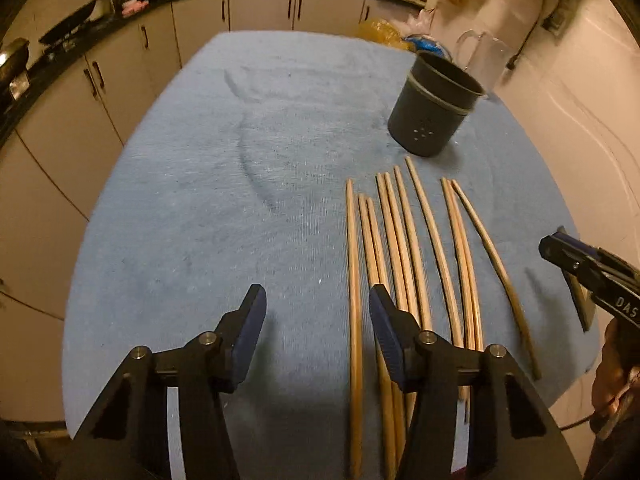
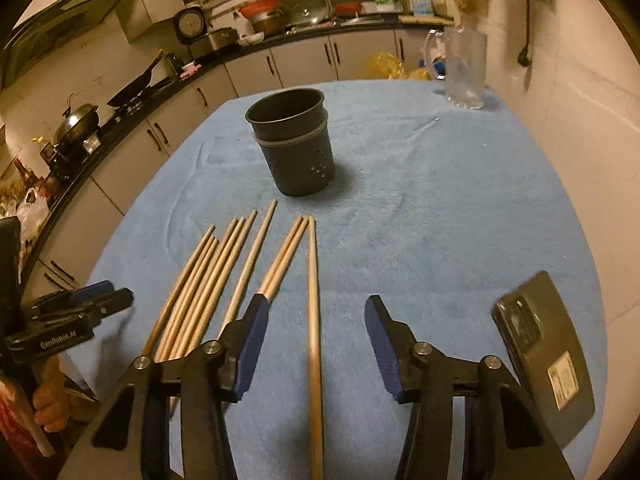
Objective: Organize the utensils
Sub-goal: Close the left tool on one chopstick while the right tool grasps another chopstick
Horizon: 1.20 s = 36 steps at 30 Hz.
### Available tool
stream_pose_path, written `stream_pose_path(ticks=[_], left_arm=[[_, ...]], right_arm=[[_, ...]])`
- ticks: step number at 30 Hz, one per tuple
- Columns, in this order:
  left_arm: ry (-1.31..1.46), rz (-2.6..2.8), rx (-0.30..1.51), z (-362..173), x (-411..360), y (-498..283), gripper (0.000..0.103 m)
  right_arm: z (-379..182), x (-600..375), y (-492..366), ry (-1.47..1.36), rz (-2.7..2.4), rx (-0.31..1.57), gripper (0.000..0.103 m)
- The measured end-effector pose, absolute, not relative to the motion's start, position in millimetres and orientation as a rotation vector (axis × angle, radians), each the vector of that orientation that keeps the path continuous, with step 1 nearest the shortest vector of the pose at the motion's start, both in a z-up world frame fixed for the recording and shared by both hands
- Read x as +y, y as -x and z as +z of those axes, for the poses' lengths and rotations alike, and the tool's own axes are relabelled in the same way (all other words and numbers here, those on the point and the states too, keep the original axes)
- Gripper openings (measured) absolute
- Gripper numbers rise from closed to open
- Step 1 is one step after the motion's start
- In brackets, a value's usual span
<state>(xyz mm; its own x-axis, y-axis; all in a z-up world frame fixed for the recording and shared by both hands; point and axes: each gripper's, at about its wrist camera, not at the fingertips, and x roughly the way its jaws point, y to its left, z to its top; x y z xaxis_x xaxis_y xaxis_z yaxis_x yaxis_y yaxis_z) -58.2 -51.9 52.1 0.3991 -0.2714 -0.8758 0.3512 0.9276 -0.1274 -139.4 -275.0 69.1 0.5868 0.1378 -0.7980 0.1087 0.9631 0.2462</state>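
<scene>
Several wooden chopsticks (image 1: 404, 240) lie side by side on the blue cloth (image 1: 200, 200), tips toward a dark grey perforated holder cup (image 1: 434, 106) that stands upright and looks empty. My left gripper (image 1: 316, 304) is open above the cloth, its right finger over the leftmost chopsticks. In the right wrist view my right gripper (image 2: 316, 314) is open, with the rightmost chopstick (image 2: 314, 320) lying between its fingers on the cloth. The other chopsticks (image 2: 224, 280) lie to its left, the cup (image 2: 294, 144) beyond. The right gripper also shows in the left wrist view (image 1: 560, 250).
A black phone (image 2: 548, 360) lies on the cloth right of my right gripper. A clear glass pitcher (image 2: 464, 68) stands at the table's far right corner. Kitchen cabinets and a counter with pans run along the left and back.
</scene>
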Motion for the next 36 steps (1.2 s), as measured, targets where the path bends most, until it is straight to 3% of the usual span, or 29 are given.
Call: stream_pose_path(ticks=[2, 5, 7, 11, 17, 19, 36], left_arm=[[-0.103, -0.43, 1.127, 49, -62, 48, 0.051], [-0.125, -0.414, 1.164, 39, -73, 32, 0.042], [-0.138, -0.418, 1.192, 33, -79, 25, 0.03], [-0.18, -0.403, 1.209, 26, -88, 16, 0.024], [-0.208, -0.403, 1.21, 22, -94, 7, 0.023], [-0.226, -0.383, 1.211, 21, -95, 4, 0.018], [-0.246, -0.448, 1.234, 25, -100, 8, 0.018]], right_arm=[[66, -278, 129, -0.302, 0.018, 0.971, 0.043], [57, -278, 113, -0.326, 0.043, 1.019, 0.038], [51, -279, 105, -0.343, 0.053, 1.043, 0.038], [40, -283, 89, -0.35, 0.046, 1.087, 0.028], [32, -283, 75, -0.343, 0.048, 1.118, 0.027], [30, -279, 72, -0.334, 0.052, 1.131, 0.027], [28, -271, 62, -0.28, 0.057, 1.162, 0.027]])
